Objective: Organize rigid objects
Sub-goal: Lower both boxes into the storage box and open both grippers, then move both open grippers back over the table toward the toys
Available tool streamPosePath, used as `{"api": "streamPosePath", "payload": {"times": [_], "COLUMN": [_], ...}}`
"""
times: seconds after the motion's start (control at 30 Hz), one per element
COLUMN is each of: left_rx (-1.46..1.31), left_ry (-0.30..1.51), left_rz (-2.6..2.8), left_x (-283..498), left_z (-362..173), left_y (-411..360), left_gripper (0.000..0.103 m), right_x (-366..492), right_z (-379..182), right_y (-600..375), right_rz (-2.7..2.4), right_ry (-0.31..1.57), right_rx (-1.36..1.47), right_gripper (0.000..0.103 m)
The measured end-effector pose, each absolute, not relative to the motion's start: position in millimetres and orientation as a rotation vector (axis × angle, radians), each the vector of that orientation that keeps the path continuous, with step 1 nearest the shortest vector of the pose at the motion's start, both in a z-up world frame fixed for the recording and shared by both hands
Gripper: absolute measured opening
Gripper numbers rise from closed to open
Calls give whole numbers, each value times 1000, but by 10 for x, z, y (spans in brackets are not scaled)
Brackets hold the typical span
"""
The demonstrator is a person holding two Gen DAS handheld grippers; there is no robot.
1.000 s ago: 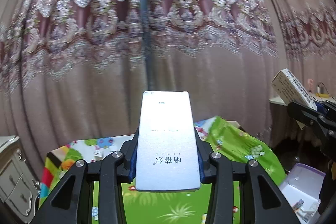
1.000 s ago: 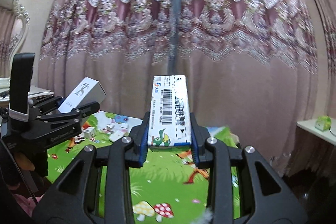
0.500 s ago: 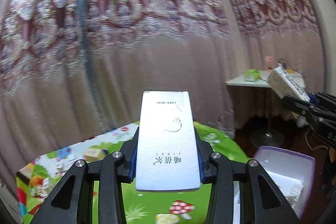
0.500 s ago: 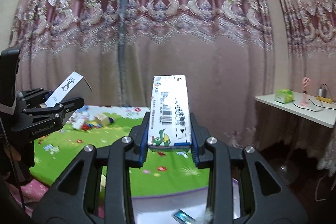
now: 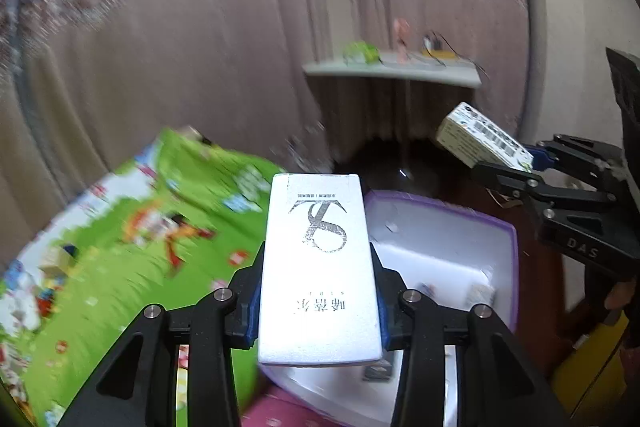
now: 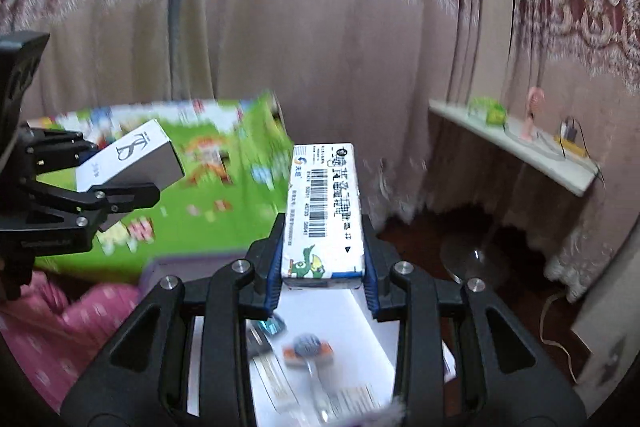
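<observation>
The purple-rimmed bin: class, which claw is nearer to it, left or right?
Right, seemingly. The right claw holds the barcode box directly above the bin; the left claw holds the white box over its near edge.

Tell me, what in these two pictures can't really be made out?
- Left wrist view: the purple bin's near part and some of its contents are hidden behind the silver box in the left gripper.
- Right wrist view: items in the bin under the barcode box in the right gripper are blurred.
- Both views: the green play mat's pictures are motion-smeared.
</observation>
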State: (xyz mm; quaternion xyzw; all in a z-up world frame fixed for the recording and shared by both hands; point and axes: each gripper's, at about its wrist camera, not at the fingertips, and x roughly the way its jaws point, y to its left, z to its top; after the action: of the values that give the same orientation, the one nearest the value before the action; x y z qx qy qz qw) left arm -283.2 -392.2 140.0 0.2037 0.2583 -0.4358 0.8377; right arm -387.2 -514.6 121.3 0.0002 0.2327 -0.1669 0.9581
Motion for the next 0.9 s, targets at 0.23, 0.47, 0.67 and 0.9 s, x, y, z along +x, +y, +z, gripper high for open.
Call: {"api": "streamPosePath", "payload": {"times": [0.23,0.47,0.67,0.9], "left_rx": [452,174,81,59], "left_ry": [830,919,780,782], "left_rz": [-1061,-858,-463,-31], "left_x": [-2685,-1918,-1319,-790], "left_z": [823,734,812,484], "left_y": [-4145,-3286,-1945,-280], "left_gripper": [59,64,75,78], "right_x": [-3732,-3524,-2728,-1317], "right_z": [870,942,1164,854], "right_y": [-5315,-5336,-4788,-3521], "right_rz": [-350,-375,-158,199], "right_ry": [677,666,643,762], "right_rx": [42,79,38,50], "right_gripper": [51,74,81,83]}}
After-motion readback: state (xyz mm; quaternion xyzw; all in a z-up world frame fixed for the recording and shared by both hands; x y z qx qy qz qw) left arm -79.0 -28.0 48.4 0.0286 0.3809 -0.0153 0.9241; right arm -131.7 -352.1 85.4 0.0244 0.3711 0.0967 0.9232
